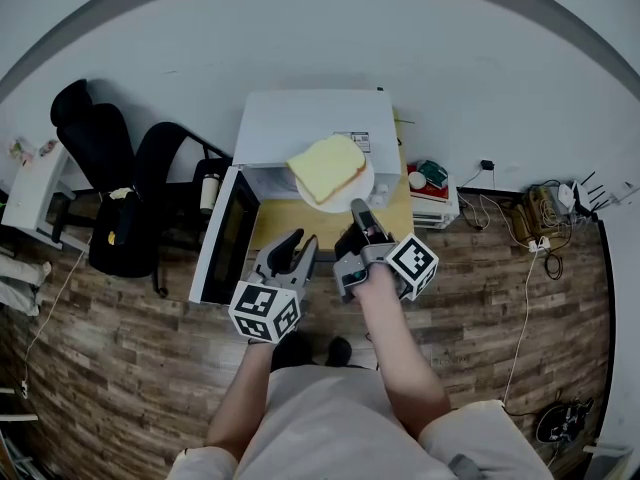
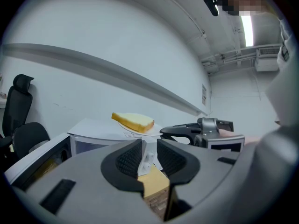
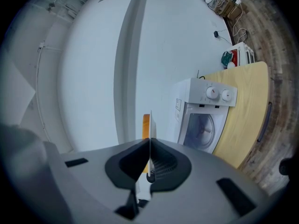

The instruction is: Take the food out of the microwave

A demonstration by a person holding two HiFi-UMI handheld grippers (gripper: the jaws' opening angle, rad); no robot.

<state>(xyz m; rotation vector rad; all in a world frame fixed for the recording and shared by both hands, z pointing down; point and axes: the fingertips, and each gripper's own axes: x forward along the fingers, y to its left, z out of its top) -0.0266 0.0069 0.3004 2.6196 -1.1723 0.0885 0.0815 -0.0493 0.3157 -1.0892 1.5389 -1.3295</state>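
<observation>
A yellow slice of food [image 1: 326,167] lies on a white plate [image 1: 352,190], held in the air over the front of the white microwave [image 1: 310,118]. My right gripper [image 1: 357,208] is shut on the plate's near rim. In the right gripper view the plate [image 3: 150,125] shows edge-on between the shut jaws [image 3: 149,141], with the food [image 3: 145,124] behind it. The microwave door [image 1: 222,236] hangs open to the left. My left gripper [image 1: 292,243] is open and empty in front of the microwave. Its own view shows the food [image 2: 133,122] and the right gripper [image 2: 196,129] ahead.
The microwave stands on a light wooden table [image 1: 300,230]. Black office chairs [image 1: 100,158] are at the left beside a white shelf [image 1: 30,193]. A small white stand with red and green items [image 1: 432,180] is at the right. Cables [image 1: 545,213] lie on the wood floor.
</observation>
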